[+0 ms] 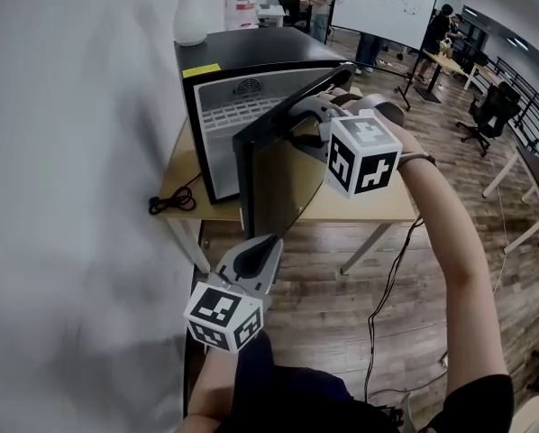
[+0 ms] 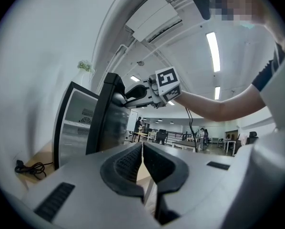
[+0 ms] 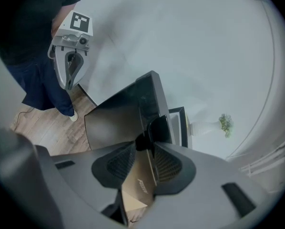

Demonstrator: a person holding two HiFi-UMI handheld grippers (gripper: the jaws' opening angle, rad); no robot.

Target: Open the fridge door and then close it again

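The small black fridge (image 1: 251, 57) sits on a light wooden table (image 1: 378, 207) against a white wall. Its flat, glossy door (image 1: 274, 174) is swung well out, baring a pale interior with a wire shelf. The right gripper (image 1: 310, 120) reaches to the door's top edge, its ribbed dark jaws spread with that edge between them. The left gripper (image 1: 256, 255) hangs low in front of the table, its jaws pressed together on nothing.
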